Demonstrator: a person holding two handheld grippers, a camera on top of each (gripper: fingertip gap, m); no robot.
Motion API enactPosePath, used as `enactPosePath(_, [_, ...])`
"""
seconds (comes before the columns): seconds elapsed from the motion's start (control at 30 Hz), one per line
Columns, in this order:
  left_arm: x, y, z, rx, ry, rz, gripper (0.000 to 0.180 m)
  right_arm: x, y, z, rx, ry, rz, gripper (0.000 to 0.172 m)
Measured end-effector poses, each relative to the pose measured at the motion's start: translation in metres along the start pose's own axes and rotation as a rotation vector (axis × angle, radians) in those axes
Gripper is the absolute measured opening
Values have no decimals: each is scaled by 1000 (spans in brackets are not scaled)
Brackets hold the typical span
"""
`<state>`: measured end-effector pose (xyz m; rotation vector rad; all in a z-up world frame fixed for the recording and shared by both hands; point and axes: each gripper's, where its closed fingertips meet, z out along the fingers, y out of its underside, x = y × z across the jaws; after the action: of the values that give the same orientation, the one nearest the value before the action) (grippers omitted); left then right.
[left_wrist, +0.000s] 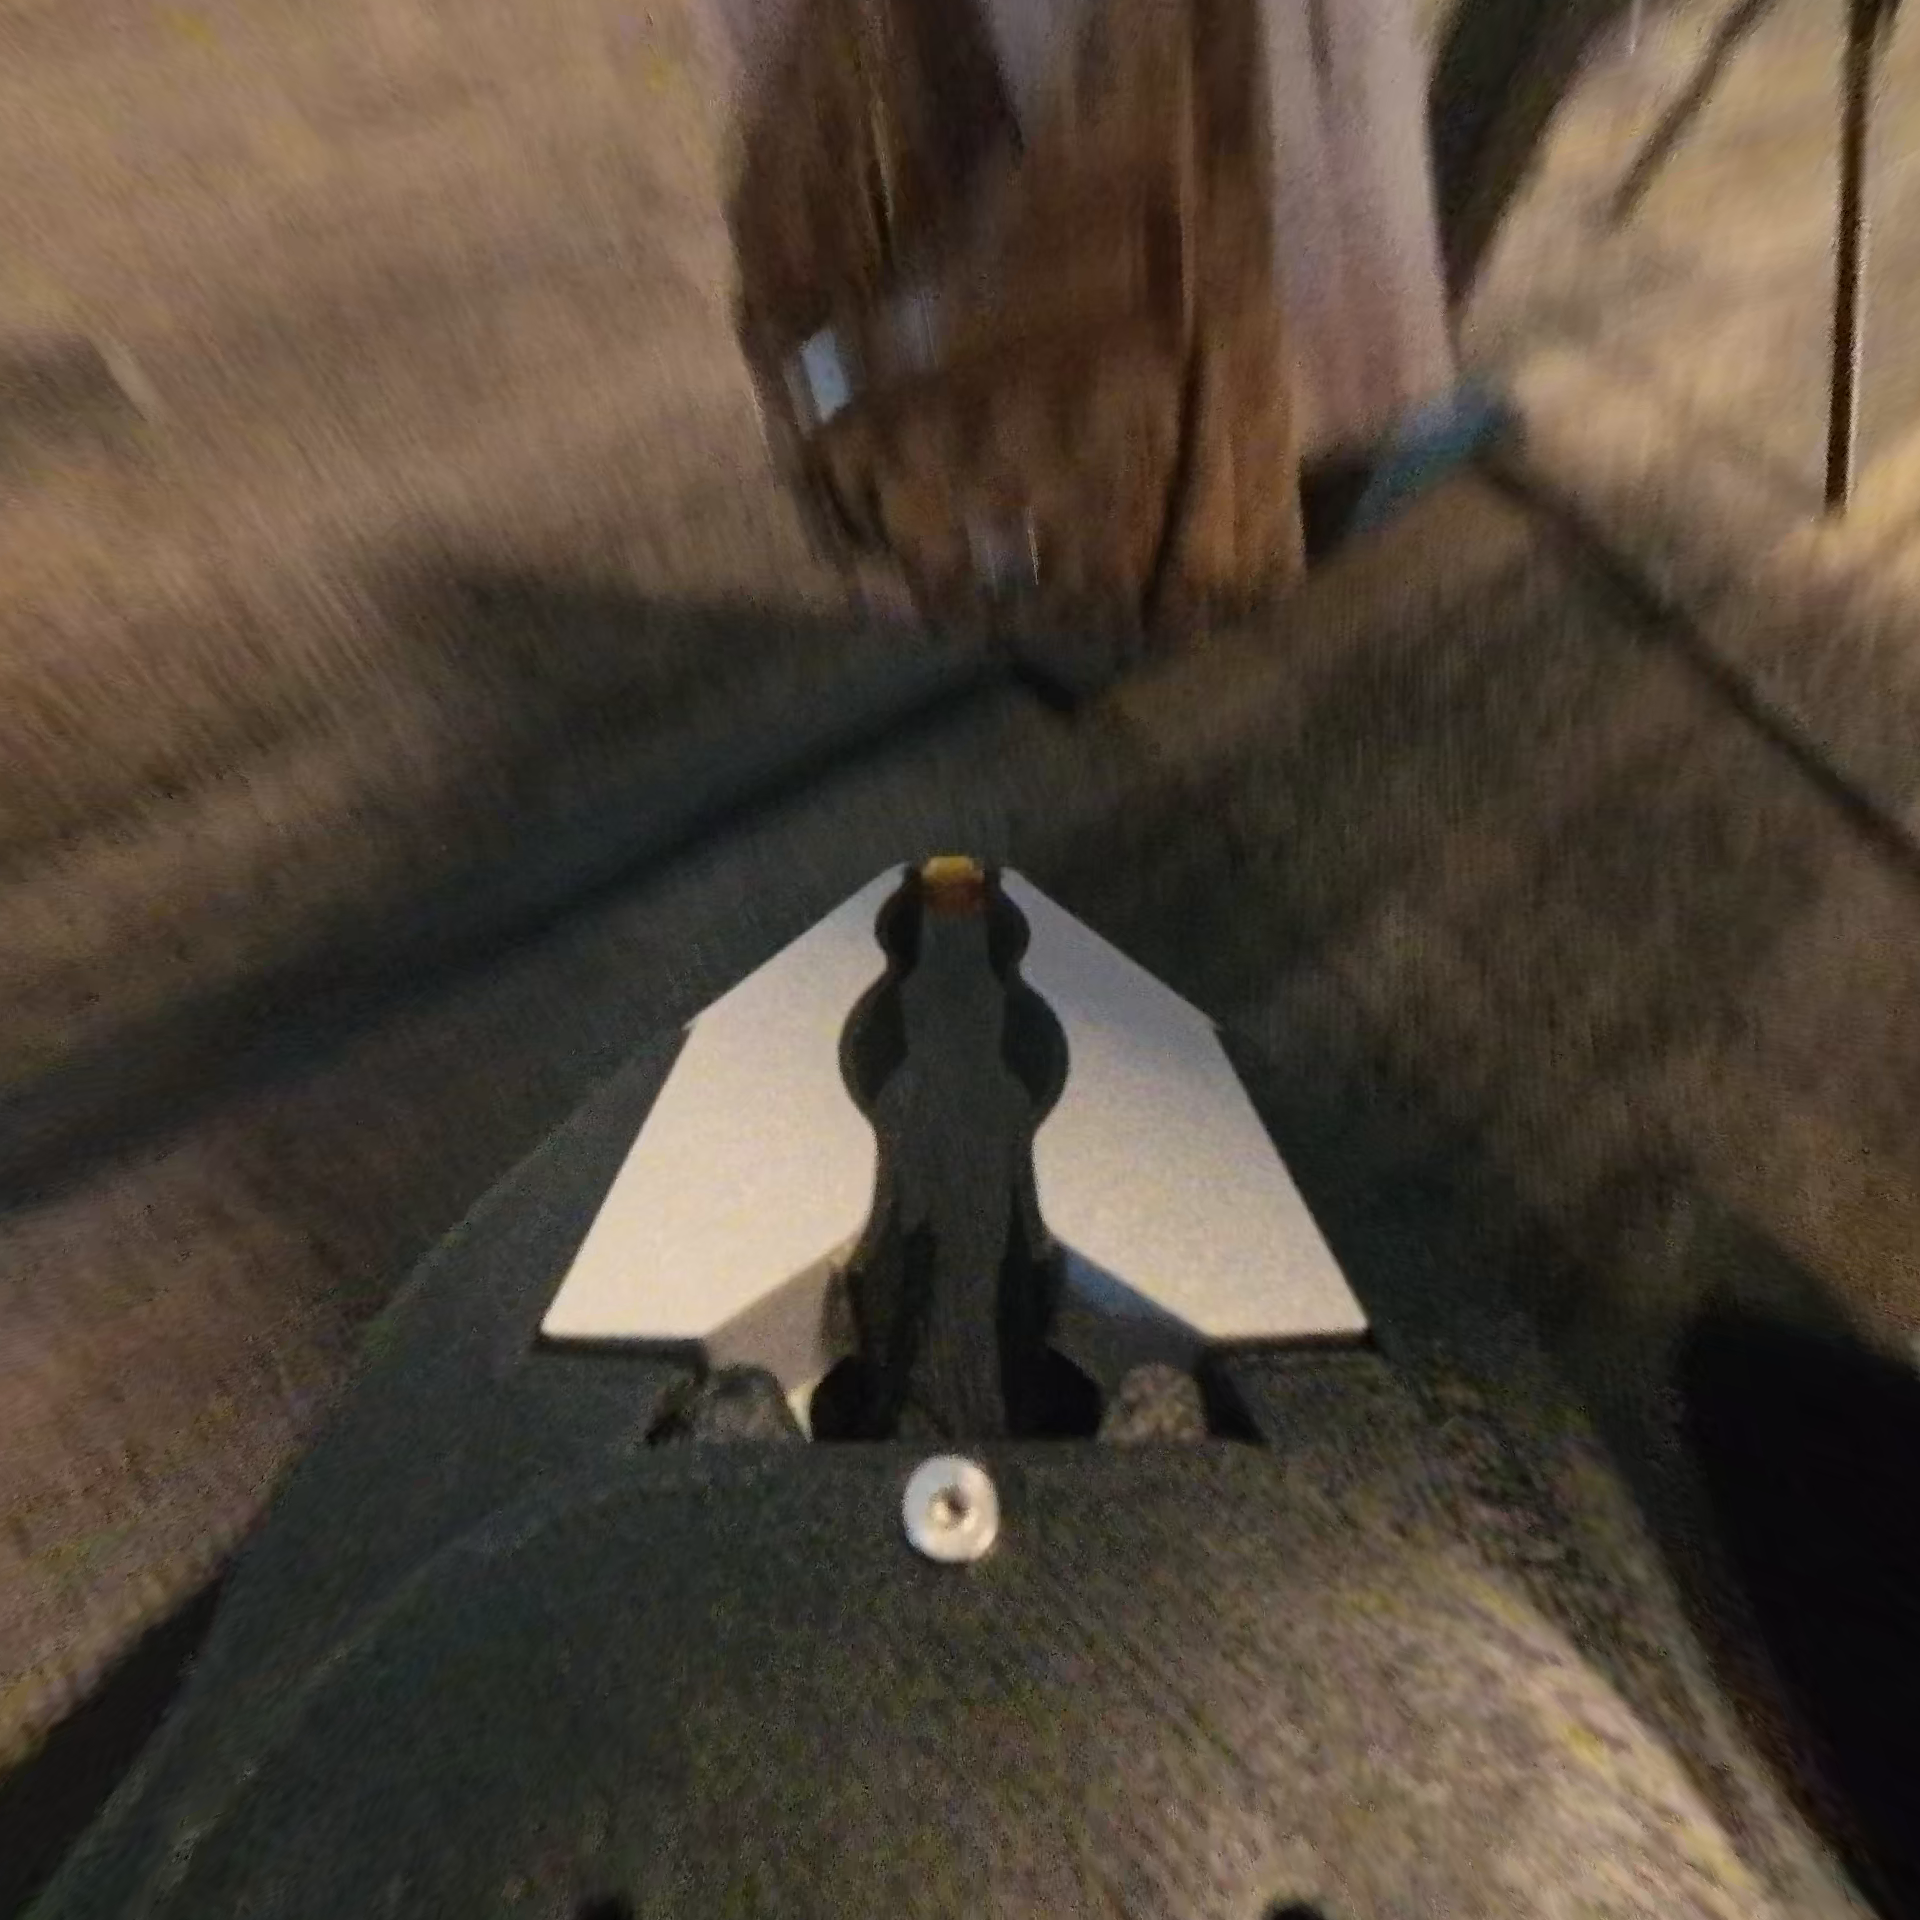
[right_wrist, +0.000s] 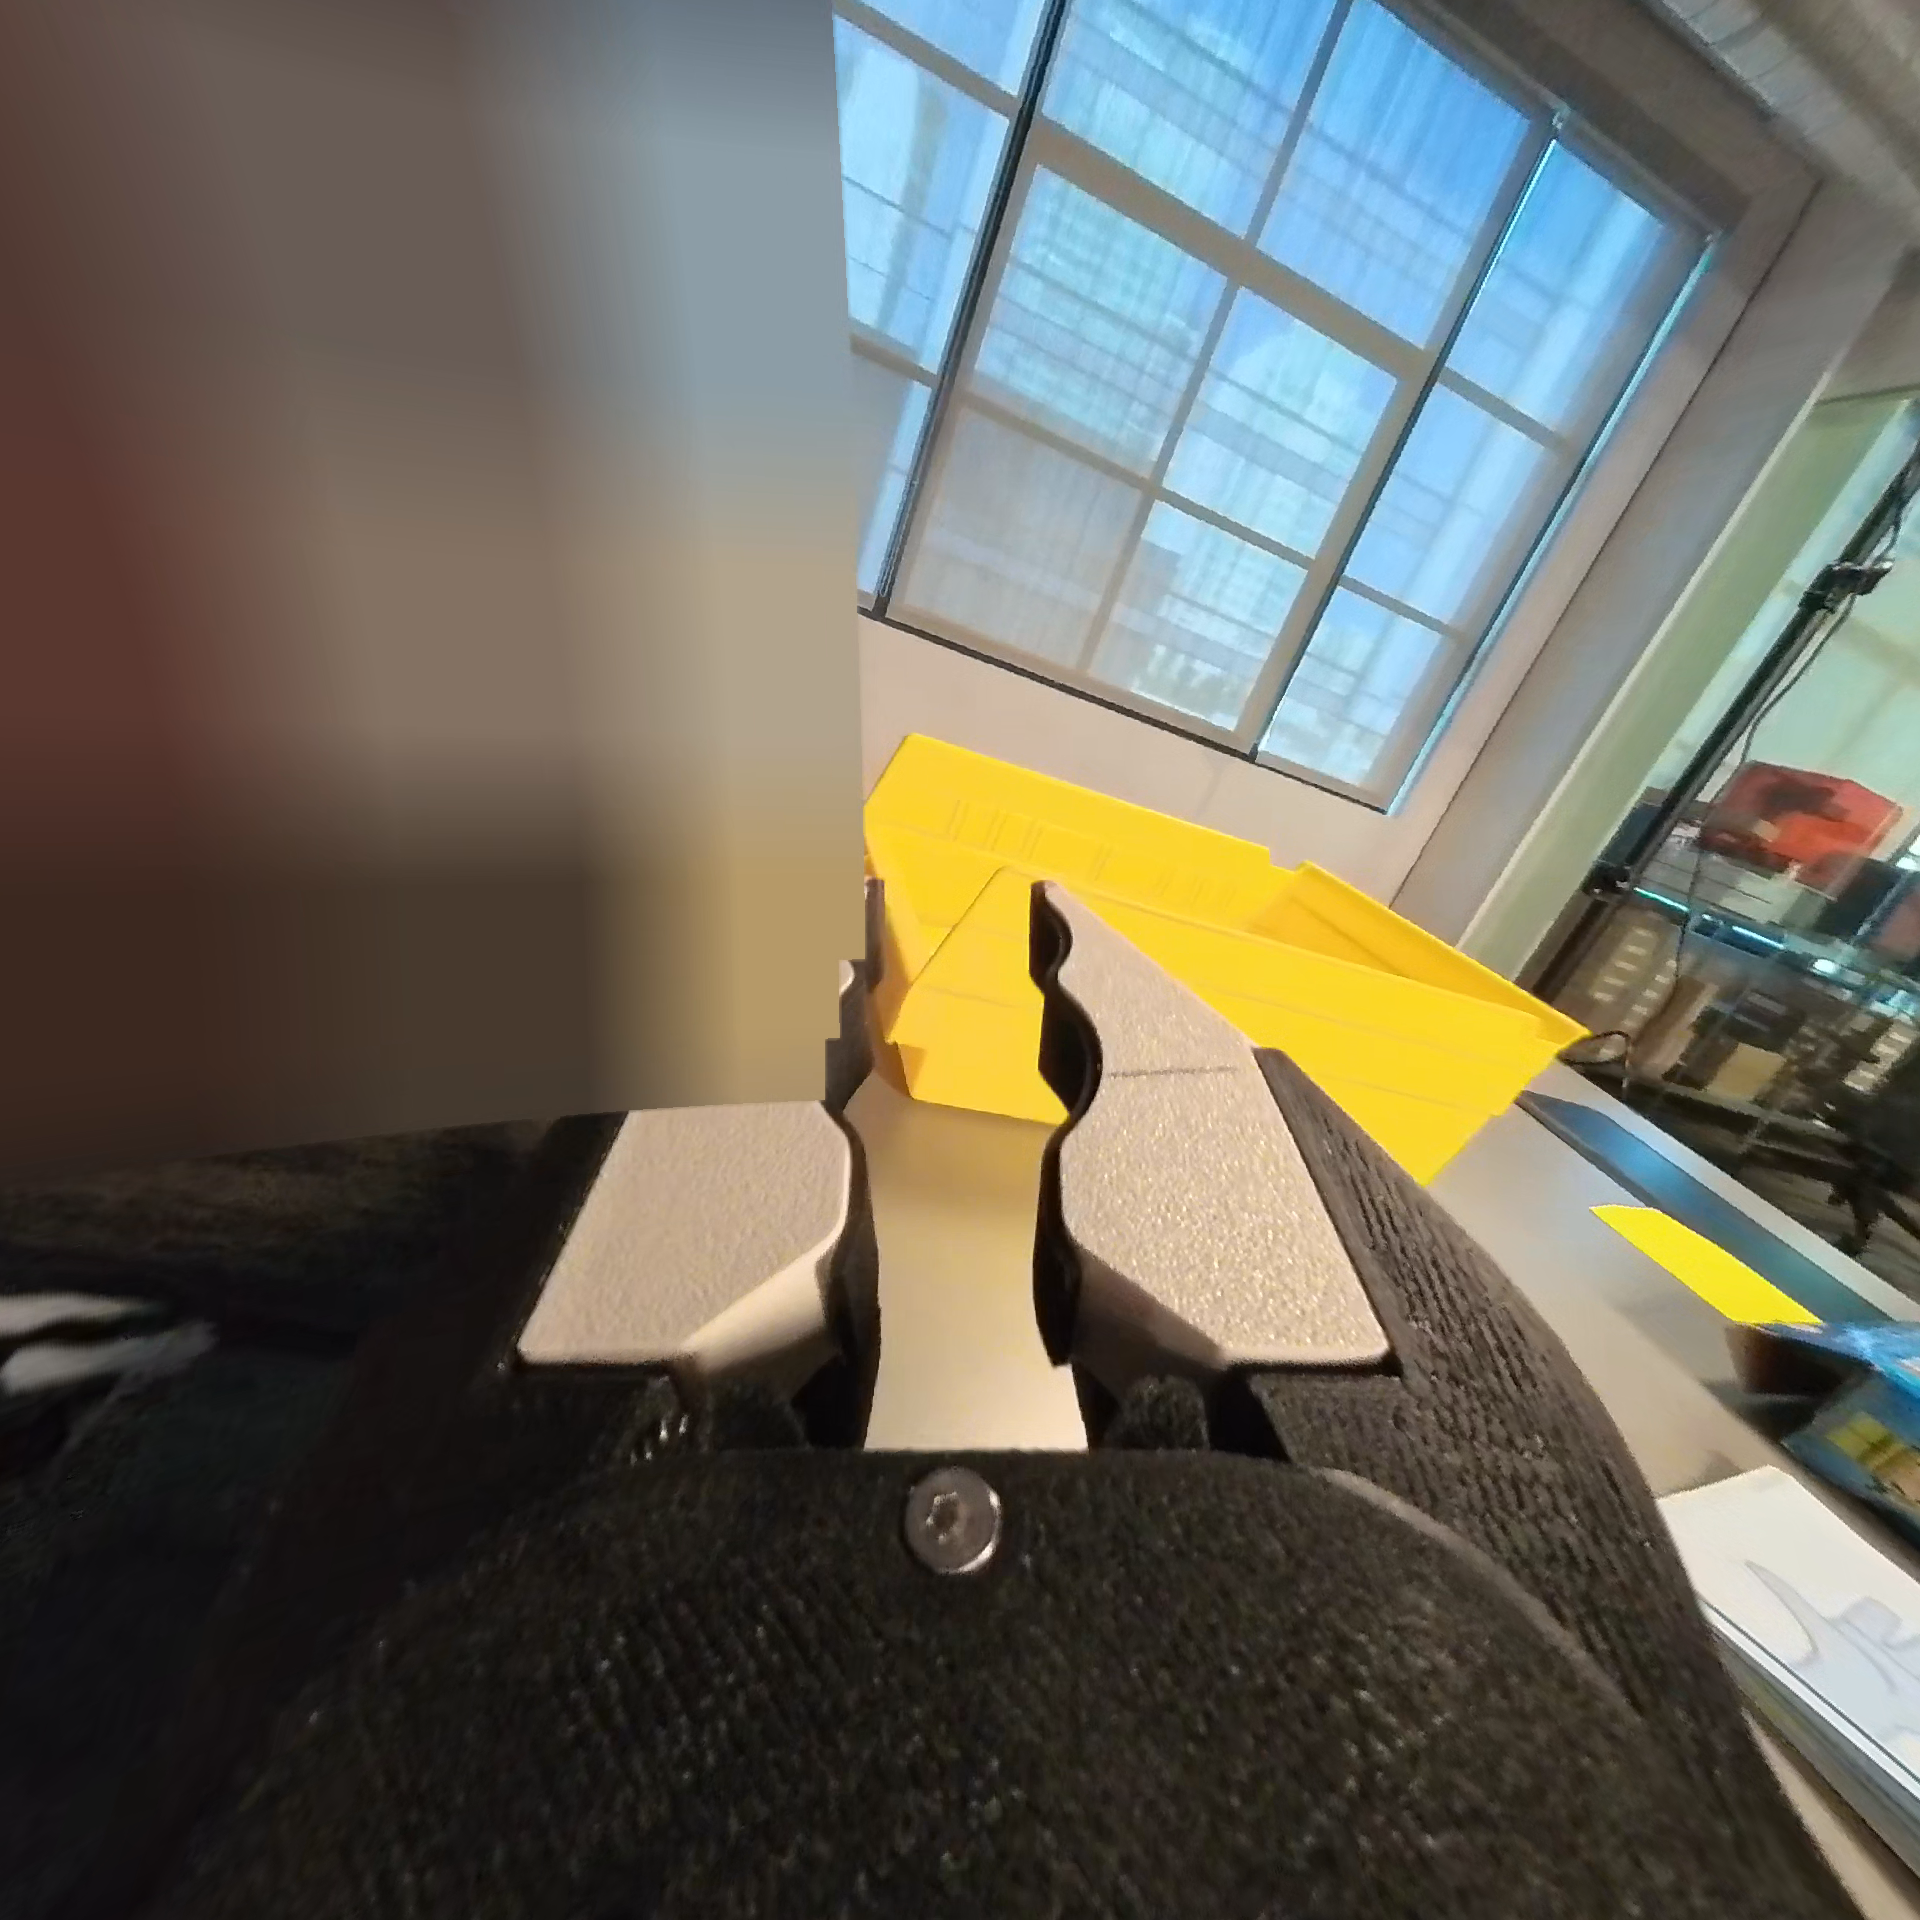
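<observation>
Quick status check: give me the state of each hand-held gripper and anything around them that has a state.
Left hand-held gripper: shut on a small yellow-brown piece at its fingertips; view motion-blurred.
Right hand-held gripper: open, nothing between its fingers; left finger partly hidden by blur.
Yellow bins: open-topped, nested, resting on the grey table; contents not visible.
Window: appears closed.

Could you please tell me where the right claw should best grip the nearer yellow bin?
Probably the near end wall of the nearer yellow bin, pinched over its rim from above: the bin looks open-topped and that thin wall faces the open right claw.
</observation>
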<state>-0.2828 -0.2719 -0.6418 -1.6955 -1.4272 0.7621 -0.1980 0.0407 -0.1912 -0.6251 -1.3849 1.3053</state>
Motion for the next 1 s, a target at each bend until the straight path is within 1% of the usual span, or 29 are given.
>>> enactPosePath(0.03, [-5,-30,1,39,-15,-12,11,1,-1,0,8,0,6,25])
enactPosePath(0.07, [-10,-60,1,75,-25,-37,11,2,-1,0,12,-1,15,25])
enactPosePath(0.17, [-9,-151,-12,212,31,-178,11,7,-1,-1,25,7,63,26])
enactPosePath(0.23, [-5,-212,-26,317,50,-188,11,8,-5,-4,52,1,88,26])
enactPosePath(0.33, [6,-303,-63,504,67,-100,11,8,-10,-9,79,-14,119,26])
enactPosePath(0.43, [26,-381,-117,684,87,3,10,13,-13,-13,103,6,125,26])
enactPosePath(0.5, [53,-426,-154,790,139,60,10,16,-13,-15,105,17,134,26])
enactPosePath(0.57, [99,-462,-177,845,281,109,10,18,-14,-17,111,21,139,26])
enactPosePath(0.6, [127,-475,-183,838,362,139,10,19,-14,-16,112,25,141,26])
enactPosePath(0.63, [159,-483,-183,800,458,186,10,20,-13,-16,109,26,147,26])
enactPosePath(0.67, [190,-487,-177,724,549,245,10,20,-12,-16,106,24,152,26])
enactPosePath(0.73, [238,-484,-156,505,687,324,10,23,-12,-16,110,35,150,26])
enactPosePath(0.77, [258,-480,-149,400,766,350,11,24,-11,-16,110,42,149,26])
enactPosePath(0.8, [272,-474,-140,292,813,373,10,25,-11,-16,111,46,148,26])
enactPosePath(0.87, [292,-452,-122,32,868,446,10,25,-10,-14,108,48,138,26])
enactPosePath(0.9, [297,-442,-112,-60,864,475,10,24,-10,-13,105,45,131,26])
enactPosePath(1.0, [308,-424,-92,-185,817,558,10,22,-10,-10,106,39,109,26])
